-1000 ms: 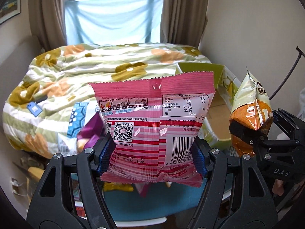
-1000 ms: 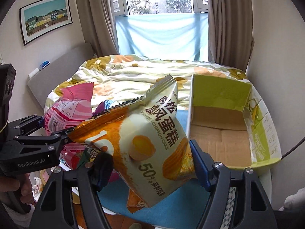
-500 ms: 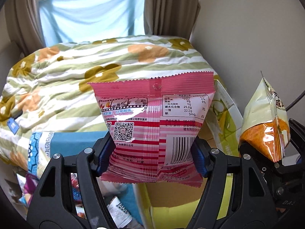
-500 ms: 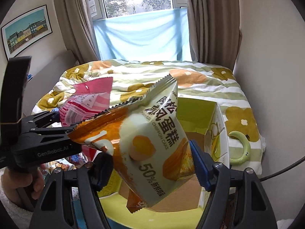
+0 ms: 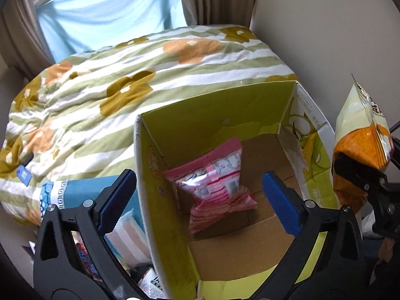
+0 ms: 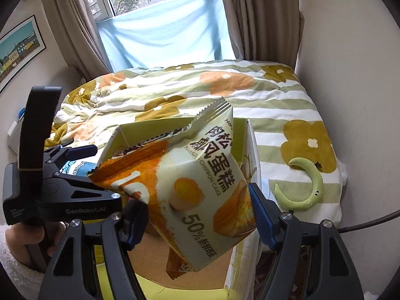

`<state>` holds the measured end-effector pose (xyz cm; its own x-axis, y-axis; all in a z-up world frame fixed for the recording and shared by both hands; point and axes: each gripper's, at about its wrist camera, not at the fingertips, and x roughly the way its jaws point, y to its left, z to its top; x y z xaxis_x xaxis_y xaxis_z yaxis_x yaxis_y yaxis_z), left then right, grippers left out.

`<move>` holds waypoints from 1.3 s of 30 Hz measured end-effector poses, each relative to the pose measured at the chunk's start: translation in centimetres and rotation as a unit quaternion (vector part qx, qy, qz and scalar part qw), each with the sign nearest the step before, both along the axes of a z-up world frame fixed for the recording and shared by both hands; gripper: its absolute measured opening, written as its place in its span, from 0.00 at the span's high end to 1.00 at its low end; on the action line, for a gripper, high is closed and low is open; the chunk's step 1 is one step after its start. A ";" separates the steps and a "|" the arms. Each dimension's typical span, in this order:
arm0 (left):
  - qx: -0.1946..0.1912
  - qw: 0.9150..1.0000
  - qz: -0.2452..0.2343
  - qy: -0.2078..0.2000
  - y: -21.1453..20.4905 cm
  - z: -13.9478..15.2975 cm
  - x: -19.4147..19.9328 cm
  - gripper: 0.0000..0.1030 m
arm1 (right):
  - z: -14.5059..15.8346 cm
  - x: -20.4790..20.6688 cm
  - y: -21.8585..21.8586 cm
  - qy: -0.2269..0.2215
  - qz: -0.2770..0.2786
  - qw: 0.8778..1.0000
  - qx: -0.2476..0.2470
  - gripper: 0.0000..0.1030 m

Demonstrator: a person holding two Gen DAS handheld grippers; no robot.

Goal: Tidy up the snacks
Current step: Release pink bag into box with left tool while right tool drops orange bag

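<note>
A pink striped snack packet [image 5: 215, 182] lies slanted inside the open cardboard box [image 5: 155, 180] with yellow-green flaps, on its brown floor. My left gripper [image 5: 198, 175] hovers above the box, its jaws opening wide, and the blue pads [image 5: 117, 197] touch nothing. The right gripper [image 6: 198, 215] is shut on a cream and orange chiffon cake packet [image 6: 200, 182], held over the box's right side. That packet also shows at the right edge of the left wrist view. The box floor under it is mostly hidden.
The box stands against a bed with a flowered, striped quilt [image 5: 125, 75]. A wall runs close on the right. Loose snack packets [image 5: 85, 257] and a blue patterned cloth [image 5: 75, 192] lie left of the box. A green crescent toy [image 6: 310, 187] rests on the quilt.
The left gripper carried the pink packet over the box, opened and let it go; it now lies inside. The right gripper moved over the box still holding the cake packet.
</note>
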<state>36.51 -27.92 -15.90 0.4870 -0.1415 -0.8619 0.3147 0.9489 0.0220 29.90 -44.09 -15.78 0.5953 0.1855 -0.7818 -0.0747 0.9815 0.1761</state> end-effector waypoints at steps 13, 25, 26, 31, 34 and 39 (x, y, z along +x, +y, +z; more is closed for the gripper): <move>-0.044 0.997 0.061 -0.005 7.5 1.9 -5.2 0.03 | 0.3 3.9 2.2 0.008 0.008 1.000 -0.029 0.32; -0.032 0.995 0.089 -0.012 9.4 2.4 -7.0 0.03 | -3.2 6.1 3.5 0.037 0.025 0.997 -0.069 0.03; -0.031 0.995 0.089 -0.012 9.4 2.4 -7.3 0.03 | -3.1 5.9 3.5 0.034 0.027 0.997 -0.071 0.03; -0.036 0.995 0.092 -0.022 9.2 3.0 -8.5 0.03 | -2.6 4.3 2.7 0.033 0.019 0.999 -0.037 0.03; -0.040 0.994 0.096 -0.033 9.0 3.9 -9.4 0.03 | -1.7 3.3 2.5 0.023 0.022 0.999 -0.037 0.03; -0.034 0.991 0.111 -0.060 9.3 6.0 -11.9 0.03 | 1.0 1.6 2.1 -0.010 0.031 0.998 -0.050 0.03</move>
<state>24.62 -18.61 -9.94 0.6113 -0.0745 -0.7879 0.0972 0.9951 -0.0187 31.48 -42.01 -14.74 0.6004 0.1447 -0.7865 -0.1387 0.9874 0.0758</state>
